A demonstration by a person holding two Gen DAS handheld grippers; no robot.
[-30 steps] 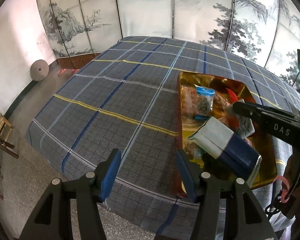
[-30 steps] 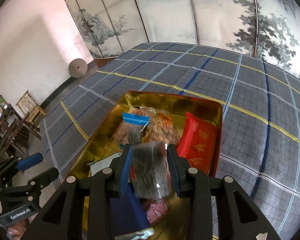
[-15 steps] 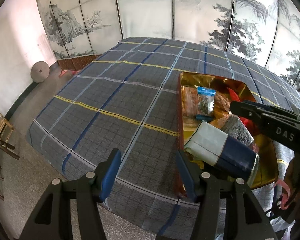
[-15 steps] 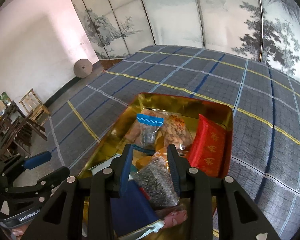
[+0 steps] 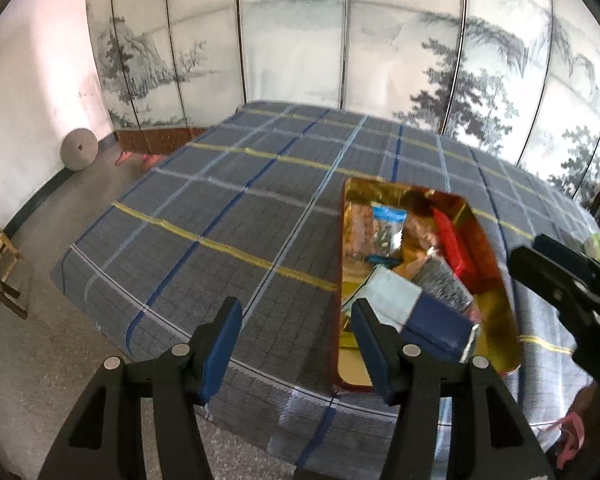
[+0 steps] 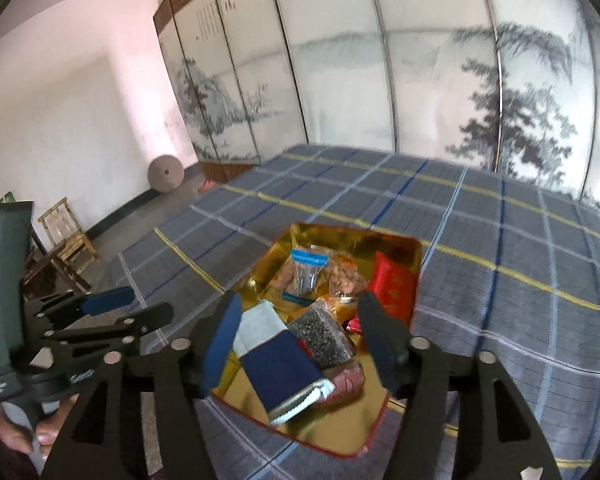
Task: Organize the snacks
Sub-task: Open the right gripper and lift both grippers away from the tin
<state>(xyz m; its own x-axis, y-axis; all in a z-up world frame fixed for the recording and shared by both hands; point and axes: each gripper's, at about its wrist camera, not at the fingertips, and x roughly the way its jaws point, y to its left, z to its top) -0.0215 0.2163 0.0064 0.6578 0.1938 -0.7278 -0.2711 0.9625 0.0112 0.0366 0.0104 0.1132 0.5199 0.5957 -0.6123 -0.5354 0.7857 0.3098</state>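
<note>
A gold tray (image 5: 500,312) (image 6: 332,428) sits on the plaid tablecloth and holds several snack packets. Among them are a grey speckled packet (image 5: 440,280) (image 6: 326,336), a blue-and-white packet (image 5: 420,312) (image 6: 276,356), a red packet (image 5: 452,244) (image 6: 394,284) and a clear bag with a blue zip (image 5: 386,228) (image 6: 306,272). My right gripper (image 6: 300,304) (image 5: 560,268) hangs above the tray's near end. Its jaws are opening and nothing is between them. My left gripper (image 5: 296,308) (image 6: 128,304) hovers open and empty over the table's near edge, left of the tray.
The plaid cloth (image 5: 228,208) covers a wide table up to a painted folding screen (image 5: 292,40). A stone disc (image 5: 79,149) leans on the left wall. Wooden chairs (image 6: 66,236) stand on the floor at the left. A hand (image 6: 16,436) holds the left gripper's handle.
The right gripper let go of the grey speckled packet, which now lies in the tray. That gripper opened and pulled back and up. The left gripper rose slightly.
</note>
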